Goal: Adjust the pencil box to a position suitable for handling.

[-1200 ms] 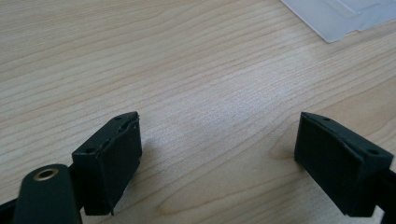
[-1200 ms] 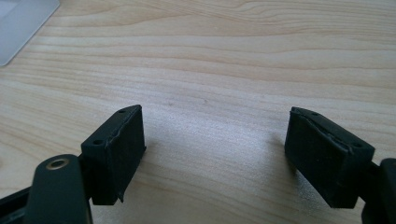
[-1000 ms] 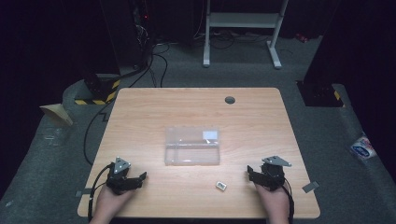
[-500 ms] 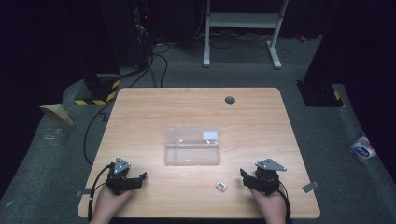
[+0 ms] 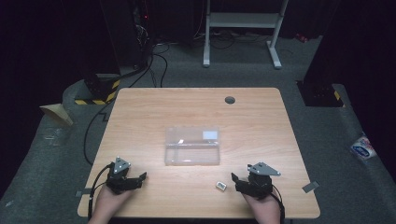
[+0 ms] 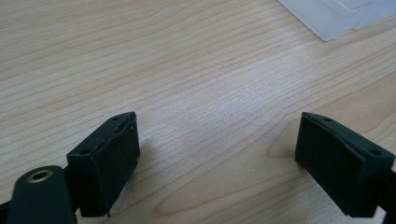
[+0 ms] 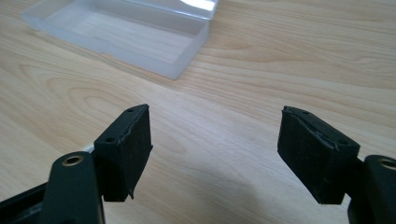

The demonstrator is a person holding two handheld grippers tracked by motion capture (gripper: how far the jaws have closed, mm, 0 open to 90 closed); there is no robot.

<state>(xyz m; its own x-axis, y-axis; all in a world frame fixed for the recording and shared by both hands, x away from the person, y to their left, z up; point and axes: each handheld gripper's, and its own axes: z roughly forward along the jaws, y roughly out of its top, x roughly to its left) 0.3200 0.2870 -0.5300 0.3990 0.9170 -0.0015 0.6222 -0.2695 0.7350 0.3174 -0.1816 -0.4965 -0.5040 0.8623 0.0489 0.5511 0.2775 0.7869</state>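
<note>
- While the small white piece (image 5: pixel 221 185) lies loose on the wooden table (image 5: pixel 154 107), just beside the right gripper (image 5: pixel 239 182), nothing has been picked up — the job has barely begun.
- Right gripper's jaws have just been closing a little, yet stand apart with nothing between them.
- Left gripper (image 5: pixel 139 179) rests spread and empty.
- Clear plastic box (image 5: pixel 192 146) sits open mid-table, seemingly empty — probably where the piece belongs.

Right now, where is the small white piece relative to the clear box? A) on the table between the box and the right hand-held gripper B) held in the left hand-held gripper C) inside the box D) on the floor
A: the small white piece lies on the table, apart from the clear box, just left of the right hand-held gripper, whose jaws stand open and empty.
</note>
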